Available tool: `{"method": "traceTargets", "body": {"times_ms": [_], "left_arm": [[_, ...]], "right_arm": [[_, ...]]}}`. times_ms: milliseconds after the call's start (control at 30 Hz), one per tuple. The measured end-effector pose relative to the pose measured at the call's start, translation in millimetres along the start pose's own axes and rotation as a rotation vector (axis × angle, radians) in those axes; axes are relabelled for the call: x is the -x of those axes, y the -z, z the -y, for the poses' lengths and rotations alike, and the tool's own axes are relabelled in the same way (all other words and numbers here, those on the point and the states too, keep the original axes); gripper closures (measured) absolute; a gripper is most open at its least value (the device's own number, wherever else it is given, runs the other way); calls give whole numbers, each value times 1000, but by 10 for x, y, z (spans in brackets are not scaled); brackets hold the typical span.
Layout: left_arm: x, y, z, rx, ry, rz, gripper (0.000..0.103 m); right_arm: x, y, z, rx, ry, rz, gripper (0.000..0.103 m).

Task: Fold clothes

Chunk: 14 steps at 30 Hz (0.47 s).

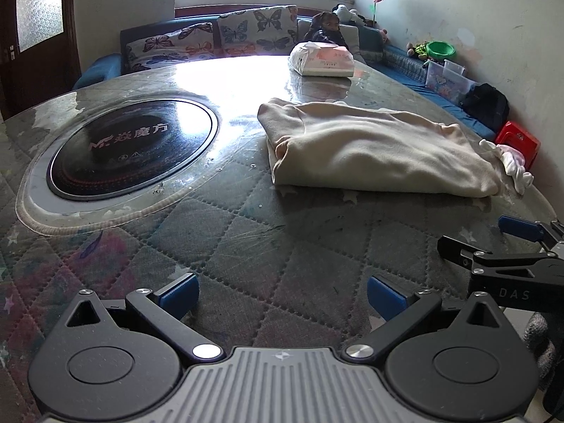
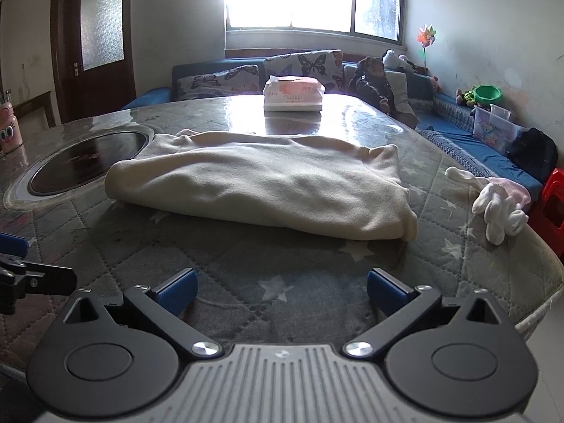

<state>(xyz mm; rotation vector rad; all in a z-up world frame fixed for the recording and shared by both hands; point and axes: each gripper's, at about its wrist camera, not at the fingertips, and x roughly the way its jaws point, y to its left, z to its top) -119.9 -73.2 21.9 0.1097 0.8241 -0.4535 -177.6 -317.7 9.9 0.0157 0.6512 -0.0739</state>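
Right now I hold the left gripper point(image 1: 282, 294) and right gripper point(image 2: 281, 290) with jaws apart and empty, short of the cream garment point(image 2: 261, 190) lying part-folded on the worktop point(image 2: 310, 292), so next I judge another fold.

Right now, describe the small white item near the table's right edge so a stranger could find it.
Start at the quilted table and find the big cream folded garment. Just right of it, near the table's edge, lies a small bundle of white socks; it is far smaller, whiter and lumpier than the garment.
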Motion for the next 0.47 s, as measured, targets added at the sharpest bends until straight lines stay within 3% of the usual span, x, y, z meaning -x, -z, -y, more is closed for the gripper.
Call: {"method": "traceTargets", "body": {"times_ms": [467], "left_arm": [[-25, -14, 34, 11, -29, -5, 0]], "right_arm": [[23, -33, -70, 4, -33, -37, 0]]}}
